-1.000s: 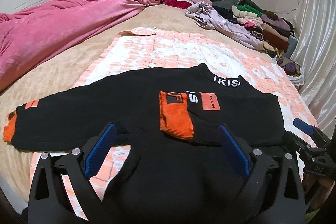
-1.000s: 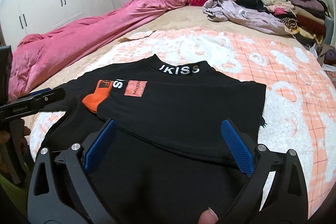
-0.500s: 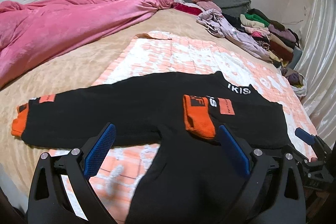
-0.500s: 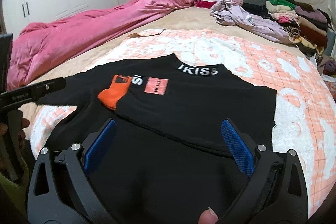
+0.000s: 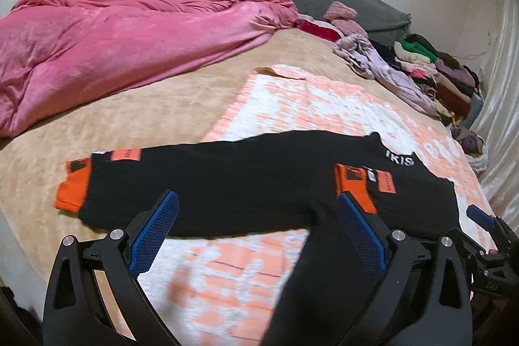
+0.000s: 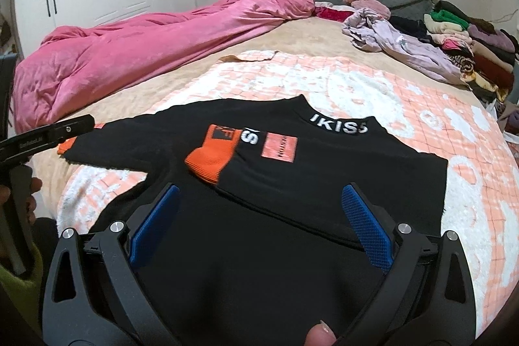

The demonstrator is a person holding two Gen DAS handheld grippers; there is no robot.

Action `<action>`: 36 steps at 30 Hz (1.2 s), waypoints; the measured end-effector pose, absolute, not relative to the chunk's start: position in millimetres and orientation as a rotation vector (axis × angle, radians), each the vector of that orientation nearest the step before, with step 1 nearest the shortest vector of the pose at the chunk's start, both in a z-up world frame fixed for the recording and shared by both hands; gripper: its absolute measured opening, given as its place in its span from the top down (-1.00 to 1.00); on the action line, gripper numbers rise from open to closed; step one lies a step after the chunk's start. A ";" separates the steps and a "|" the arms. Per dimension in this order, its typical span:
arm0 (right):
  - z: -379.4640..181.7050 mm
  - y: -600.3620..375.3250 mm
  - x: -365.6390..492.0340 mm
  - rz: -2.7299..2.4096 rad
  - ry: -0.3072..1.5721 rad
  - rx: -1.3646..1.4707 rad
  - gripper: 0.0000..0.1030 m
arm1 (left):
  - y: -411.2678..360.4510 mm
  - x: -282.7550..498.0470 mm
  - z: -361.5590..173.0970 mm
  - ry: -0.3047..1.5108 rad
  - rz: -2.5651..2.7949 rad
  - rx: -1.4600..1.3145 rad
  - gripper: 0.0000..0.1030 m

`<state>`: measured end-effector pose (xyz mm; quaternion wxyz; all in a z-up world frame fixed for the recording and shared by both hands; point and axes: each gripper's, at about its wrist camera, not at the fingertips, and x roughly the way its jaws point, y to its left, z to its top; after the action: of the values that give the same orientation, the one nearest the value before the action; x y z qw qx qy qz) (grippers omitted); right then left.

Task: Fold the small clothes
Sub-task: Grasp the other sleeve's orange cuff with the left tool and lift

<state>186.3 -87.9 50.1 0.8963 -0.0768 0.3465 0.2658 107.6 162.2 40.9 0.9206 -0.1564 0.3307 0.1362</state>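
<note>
The unfolded sleeve (image 5: 194,180) is stretching toward nine o'clock from the left gripper (image 5: 256,232), nearer than the right gripper (image 6: 259,226); both fingers are gaping apart, empty.

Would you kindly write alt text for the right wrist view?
A black sweater lies on a peach-and-white blanket on a bed, one orange-cuffed sleeve folded across its chest. The open right claw hovers over its lower half; a pink duvet lies behind.
</note>
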 end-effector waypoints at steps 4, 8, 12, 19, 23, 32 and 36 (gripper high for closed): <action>51.2 -72.4 185.4 0.571 0.720 -0.164 -0.83 | 185.0 97.4 39.1 0.673 0.319 -0.347 -0.89; 52.4 -54.0 182.6 0.596 0.723 -0.173 -0.83 | 208.6 86.6 34.7 0.671 0.367 -0.374 -0.89; 52.5 -34.3 177.4 0.627 0.725 -0.190 -0.83 | 231.3 77.2 29.9 0.673 0.418 -0.401 -0.89; 46.7 -0.4 165.5 0.686 0.740 -0.222 -0.83 | 275.7 59.9 12.7 0.685 0.502 -0.476 -0.89; 41.1 18.2 155.7 0.721 0.746 -0.250 -0.83 | 295.4 50.8 2.0 0.687 0.567 -0.503 -0.89; 30.3 64.1 135.8 0.803 0.746 -0.322 -0.83 | 316.1 42.1 -14.4 0.658 0.570 -0.599 -0.85; 25.9 78.1 127.6 0.836 0.752 -0.338 -0.83 | 326.6 41.7 -26.9 0.641 0.569 -0.675 -0.39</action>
<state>127.6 78.1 25.9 0.8325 -0.1597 0.3549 0.3942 41.7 326.6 -26.9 0.8549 -0.3209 0.3049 0.2705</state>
